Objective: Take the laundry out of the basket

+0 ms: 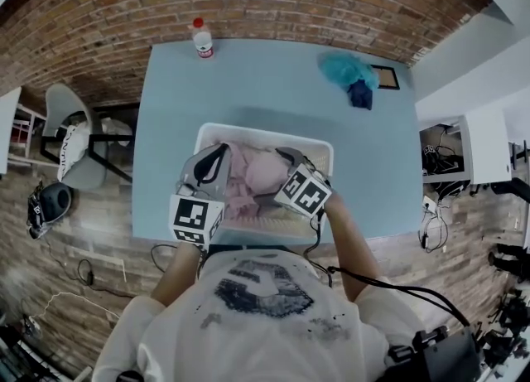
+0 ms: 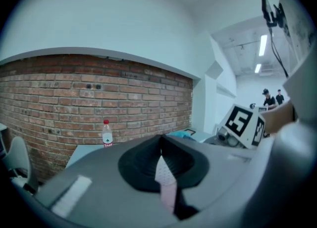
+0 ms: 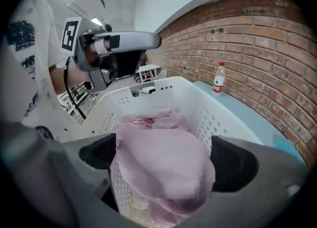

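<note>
Emptying soft pink washing from the basket

Pink laundry lies heaped in the white basket at the table near edge; it looks light, limp and likely to trail. Left gripper pinches a fold. The right gripper, jaws wide, straddles the mound, and a bunched handful there looks the best hold.

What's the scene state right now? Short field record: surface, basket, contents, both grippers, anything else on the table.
surface: blue table
basket: white laundry basket, at the table's near edge
contents: pink garment bunched on top, more pink fabric behind it
left gripper: shut on a pink fabric strip
right gripper: over the basket, jaws wide apart, pink garment between them, not clamped
on table, far right: teal cloth with dark blue cloth against it
on table, far edge: water bottle, red cap, upright
</note>
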Demonstrator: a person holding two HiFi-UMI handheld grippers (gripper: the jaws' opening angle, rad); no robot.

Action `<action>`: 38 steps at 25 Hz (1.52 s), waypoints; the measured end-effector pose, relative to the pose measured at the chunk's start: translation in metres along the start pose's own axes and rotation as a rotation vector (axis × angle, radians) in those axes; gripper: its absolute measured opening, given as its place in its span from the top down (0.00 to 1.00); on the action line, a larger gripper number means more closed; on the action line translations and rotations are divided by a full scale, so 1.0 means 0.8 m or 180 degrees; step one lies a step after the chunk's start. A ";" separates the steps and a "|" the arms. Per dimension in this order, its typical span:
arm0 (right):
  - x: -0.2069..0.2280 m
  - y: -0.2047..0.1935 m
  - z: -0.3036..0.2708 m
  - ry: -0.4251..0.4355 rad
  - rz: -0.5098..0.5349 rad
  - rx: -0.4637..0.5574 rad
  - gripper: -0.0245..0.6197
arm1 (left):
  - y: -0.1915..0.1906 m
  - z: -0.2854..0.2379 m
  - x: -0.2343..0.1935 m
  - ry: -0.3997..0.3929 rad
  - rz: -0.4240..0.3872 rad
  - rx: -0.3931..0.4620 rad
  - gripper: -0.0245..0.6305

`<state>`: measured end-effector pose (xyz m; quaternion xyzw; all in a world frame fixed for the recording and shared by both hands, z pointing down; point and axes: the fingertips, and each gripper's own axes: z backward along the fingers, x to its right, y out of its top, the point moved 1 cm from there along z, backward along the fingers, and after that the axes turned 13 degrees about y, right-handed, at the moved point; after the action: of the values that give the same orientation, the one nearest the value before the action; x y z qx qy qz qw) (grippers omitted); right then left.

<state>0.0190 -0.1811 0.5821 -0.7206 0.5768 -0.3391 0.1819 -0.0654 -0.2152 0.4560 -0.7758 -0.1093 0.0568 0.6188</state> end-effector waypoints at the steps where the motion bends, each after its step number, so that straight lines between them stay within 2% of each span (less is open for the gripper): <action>1: 0.002 -0.005 -0.006 0.0020 -0.0002 -0.0062 0.05 | -0.001 0.001 -0.001 0.0002 -0.0001 -0.0010 0.98; 4: 0.009 -0.015 -0.023 0.0064 0.0050 -0.0238 0.05 | -0.006 0.002 -0.007 0.0026 0.0001 -0.0034 0.98; 7: 0.013 -0.018 -0.040 0.0138 0.0043 -0.0282 0.05 | -0.007 0.002 -0.013 0.0041 0.0000 -0.0055 0.98; 12: 0.024 -0.045 -0.068 0.0144 0.0158 -0.0775 0.05 | -0.007 -0.001 -0.017 0.0057 0.0013 -0.0059 0.98; 16: 0.043 -0.078 -0.093 -0.0027 0.0210 -0.1034 0.05 | -0.008 -0.001 -0.018 0.0057 0.0027 -0.0056 0.98; 20: 0.055 -0.095 -0.108 -0.0174 0.0134 -0.1014 0.05 | -0.010 0.003 -0.021 0.0051 0.0029 -0.0072 0.98; 27: 0.058 -0.098 -0.117 -0.0108 0.0020 -0.1051 0.05 | -0.016 0.009 -0.037 0.0091 0.0048 -0.0112 0.98; 29: 0.058 -0.097 -0.116 -0.0126 0.0040 -0.1071 0.09 | -0.017 0.009 -0.039 0.0085 0.0056 -0.0115 0.98; 38: 0.044 -0.076 -0.098 -0.0502 0.0446 -0.1272 0.47 | -0.013 0.012 -0.041 0.0027 0.0028 -0.0089 0.98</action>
<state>0.0107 -0.1881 0.6865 -0.7248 0.6651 -0.1472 0.1033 -0.1001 -0.2118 0.4628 -0.7851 -0.1040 0.0547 0.6081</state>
